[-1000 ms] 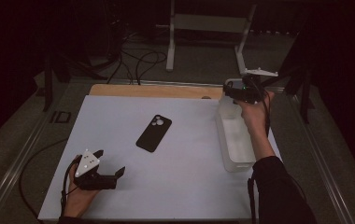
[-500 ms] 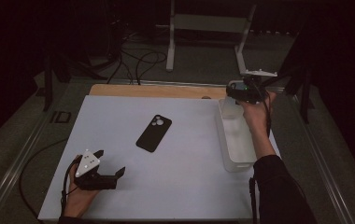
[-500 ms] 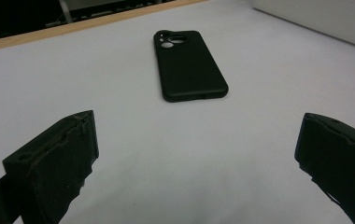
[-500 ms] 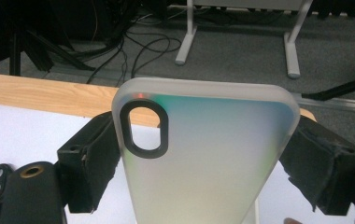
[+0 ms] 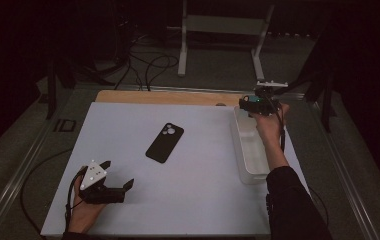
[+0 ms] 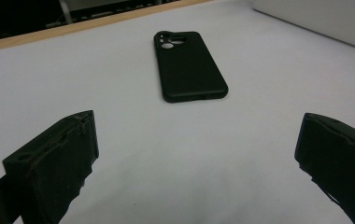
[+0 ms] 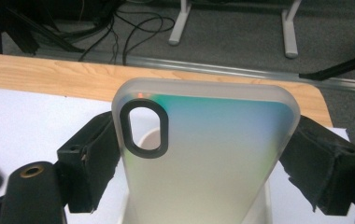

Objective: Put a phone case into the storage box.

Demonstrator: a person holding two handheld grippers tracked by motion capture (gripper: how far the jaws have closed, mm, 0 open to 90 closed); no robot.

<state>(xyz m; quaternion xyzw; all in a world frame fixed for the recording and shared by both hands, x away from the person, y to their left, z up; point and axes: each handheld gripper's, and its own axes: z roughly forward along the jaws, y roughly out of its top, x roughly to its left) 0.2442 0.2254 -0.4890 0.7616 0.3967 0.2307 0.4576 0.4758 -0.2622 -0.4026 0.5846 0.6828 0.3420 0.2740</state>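
Right gripper (image 7: 203,154) clenched on frosted translucent phone case (image 7: 203,154), lifted above white plastic bin (image 5: 250,150) at worktop's right edge. Black phone case (image 5: 164,142) flat mid-worktop, seemingly still to collect. Left gripper (image 5: 115,175) released, near front-left corner.

Worktop layout
Phone case (image 5: 165,142) lies mid-worktop (image 5: 208,200); tray (image 5: 250,150) at its right; left tool (image 5: 114,176) near front-left.

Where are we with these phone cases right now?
Nothing looks finished yet. In hand: the right gripper is clamped on a translucent phone case above the clear bin. Left to handle, probably: the black phone case lying flat mid-table, ahead of the open left gripper.
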